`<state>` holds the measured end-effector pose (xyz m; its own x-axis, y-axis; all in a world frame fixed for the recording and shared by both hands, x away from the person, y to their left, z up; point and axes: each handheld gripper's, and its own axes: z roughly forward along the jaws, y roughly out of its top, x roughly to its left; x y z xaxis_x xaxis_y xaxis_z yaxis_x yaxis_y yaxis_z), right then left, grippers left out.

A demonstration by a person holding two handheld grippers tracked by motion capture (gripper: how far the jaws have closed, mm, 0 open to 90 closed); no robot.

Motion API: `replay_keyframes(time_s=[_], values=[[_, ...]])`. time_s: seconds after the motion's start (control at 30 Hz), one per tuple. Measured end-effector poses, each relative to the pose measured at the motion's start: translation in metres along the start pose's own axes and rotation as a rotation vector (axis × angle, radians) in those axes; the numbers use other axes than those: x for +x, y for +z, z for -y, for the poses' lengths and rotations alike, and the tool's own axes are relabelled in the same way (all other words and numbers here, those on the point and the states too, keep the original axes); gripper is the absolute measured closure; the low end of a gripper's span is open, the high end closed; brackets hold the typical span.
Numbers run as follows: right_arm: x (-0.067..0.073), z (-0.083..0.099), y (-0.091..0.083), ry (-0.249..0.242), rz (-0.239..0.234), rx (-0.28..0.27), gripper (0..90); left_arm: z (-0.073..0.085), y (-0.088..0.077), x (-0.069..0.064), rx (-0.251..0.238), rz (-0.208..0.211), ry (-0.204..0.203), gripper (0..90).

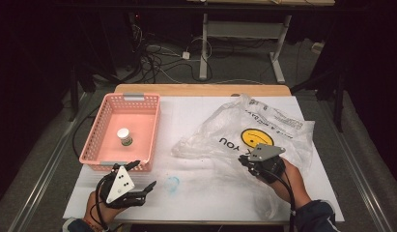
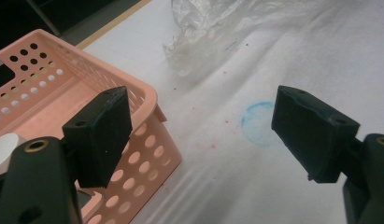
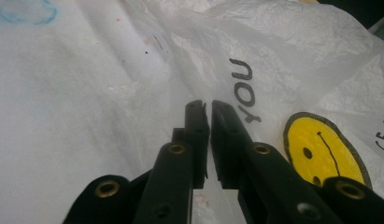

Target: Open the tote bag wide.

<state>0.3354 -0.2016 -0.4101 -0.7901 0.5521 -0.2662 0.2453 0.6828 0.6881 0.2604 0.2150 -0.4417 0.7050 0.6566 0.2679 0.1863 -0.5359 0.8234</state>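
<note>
A: The table (image 1: 196, 198) wears a white cover, a strip of bare wood showing at its far edge, and dark floor with cables lies beyond. What sits near the left gripper (image 1: 144, 189)?

B: Its jaws stand wide apart over bare cover. The pink basket (image 1: 97, 140) is just beside its left jaw, the near corner almost under that pad in the left gripper view. A small white-capped bottle (image 1: 124, 137) stands upright inside the basket. A faint blue ring (image 2: 259, 123) is drawn on the cover between the jaws, a little ahead.

A: And the right gripper (image 3: 209, 109)?

B: Its jaws are pressed nearly together on a fold of the plastic bag (image 1: 263, 125), which spreads ahead of it and to both sides. The yellow smiley (image 3: 323, 149) lies just right of the jaws.

A: Any open room?

B: The white cover between the two grippers is open, reaching to the table's near edge.
</note>
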Motion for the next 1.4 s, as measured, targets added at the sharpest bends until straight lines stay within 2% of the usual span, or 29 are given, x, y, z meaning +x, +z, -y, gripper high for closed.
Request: replay_keyframes(time_s=[0.07, 0.1, 0.17, 0.2, 0.23, 0.3, 0.33, 0.43, 0.5, 0.6, 0.63, 0.7, 0.73, 0.77, 0.8, 0.83, 0.87, 0.9, 0.97, 1.0, 1.03, 1.13, 1.17, 1.2, 1.23, 1.27, 1.33, 1.4], values=[[0.001, 0.002, 0.002, -0.006, 0.0, 0.025, 67.9, 0.0, 0.0, 0.0, 0.001, 0.0, 0.002, 19.8], [0.001, 0.002, 0.004, -0.008, -0.01, 0.037, 66.0, 0.0, 0.0, 0.0, 0.001, 0.0, 0.002, 19.8], [0.002, 0.003, 0.008, -0.014, -0.028, 0.061, 56.4, 0.0, 0.0, 0.0, 0.001, 0.001, 0.002, 19.9], [0.002, 0.003, 0.008, -0.014, -0.028, 0.061, 56.4, 0.0, 0.0, 0.0, 0.001, 0.001, 0.002, 19.9], [0.004, 0.003, 0.01, -0.02, -0.044, 0.083, 50.7, 0.0, 0.0, 0.0, 0.001, 0.002, 0.001, 19.9], [0.005, 0.003, 0.013, -0.038, -0.037, 0.119, 42.0, 0.0, 0.0, 0.0, 0.002, 0.003, 0.001, 19.9], [0.006, 0.003, 0.016, -0.047, -0.038, 0.137, 41.7, 0.0, 0.0, 0.0, 0.002, 0.004, 0.001, 19.9], [0.006, 0.006, 0.021, -0.046, -0.033, 0.17, 47.1, 0.0, 0.0, 0.0, 0.001, 0.005, 0.003, 19.8], [0.006, 0.007, 0.025, -0.066, 0.003, 0.215, 53.6, 0.0, 0.0, 0.0, 0.001, 0.005, 0.001, 19.9], [0.004, 0.009, 0.027, -0.079, 0.035, 0.233, 74.9, -0.001, -0.001, 0.001, 0.001, 0.002, 0.001, 19.8], [0.004, 0.009, 0.025, -0.078, 0.043, 0.233, 81.2, -0.001, -0.002, 0.003, 0.0, -0.017, 0.001, 19.6], [0.002, 0.008, 0.02, -0.06, 0.063, 0.191, 86.9, -0.002, -0.003, 0.004, 0.001, -0.029, 0.001, 19.7], [0.001, 0.006, 0.016, -0.053, 0.065, 0.165, 89.9, -0.006, -0.005, 0.01, 0.001, -0.06, 0.012, 19.7], [0.0, 0.003, 0.012, -0.05, 0.069, 0.132, 90.0, -0.006, -0.005, 0.01, 0.001, -0.06, 0.012, 19.8], [0.0, 0.0, 0.008, -0.04, 0.078, 0.106, 90.0, -0.009, -0.006, 0.015, -0.002, -0.078, 0.013, 19.9], [-0.001, -0.004, 0.003, -0.031, 0.093, 0.082, 90.0, -0.012, -0.008, 0.021, -0.005, -0.093, 0.004, 19.9], [-0.001, -0.004, 0.003, -0.031, 0.093, 0.082, 90.0, -0.015, -0.011, 0.028, -0.013, -0.107, -0.009, 19.9], [-0.003, -0.01, -0.005, 0.002, 0.121, 0.027, 90.0, -0.018, -0.013, 0.035, -0.02, -0.117, -0.028, 19.8], [-0.006, -0.016, -0.012, 0.027, 0.159, -0.03, 90.0, -0.023, -0.016, 0.052, -0.023, -0.123, -0.063, 19.1], [-0.008, -0.018, -0.016, 0.037, 0.175, -0.051, 90.0, -0.026, -0.016, 0.06, -0.011, -0.133, -0.066, 19.1], [-0.01, -0.021, -0.019, 0.052, 0.191, -0.074, 90.0, -0.029, -0.014, 0.068, 0.005, -0.15, -0.056, 19.2], [-0.015, -0.026, -0.026, 0.076, 0.223, -0.131, 90.0, -0.036, -0.003, 0.095, 0.078, -0.141, -0.059, 19.1], [-0.016, -0.027, -0.028, 0.075, 0.235, -0.144, 90.0, -0.038, 0.003, 0.104, 0.111, -0.114, -0.081, 19.0], [-0.016, -0.028, -0.03, 0.083, 0.25, -0.16, 90.0, -0.04, 0.008, 0.113, 0.14, -0.103, -0.088, 19.0], [-0.016, -0.028, -0.032, 0.092, 0.259, -0.174, 90.0, -0.042, 0.021, 0.127, 0.21, -0.078, -0.107, 19.0], [-0.016, -0.028, -0.032, 0.092, 0.259, -0.174, 90.0, -0.042, 0.021, 0.127, 0.21, -0.078, -0.107, 19.0], [-0.015, -0.029, -0.038, 0.096, 0.3, -0.215, 90.0, -0.042, 0.033, 0.139, 0.284, -0.073, -0.142, 19.0], [-0.015, -0.029, -0.04, 0.097, 0.313, -0.229, 90.0, -0.04, 0.045, 0.148, 0.357, -0.082, -0.153, 19.0]])
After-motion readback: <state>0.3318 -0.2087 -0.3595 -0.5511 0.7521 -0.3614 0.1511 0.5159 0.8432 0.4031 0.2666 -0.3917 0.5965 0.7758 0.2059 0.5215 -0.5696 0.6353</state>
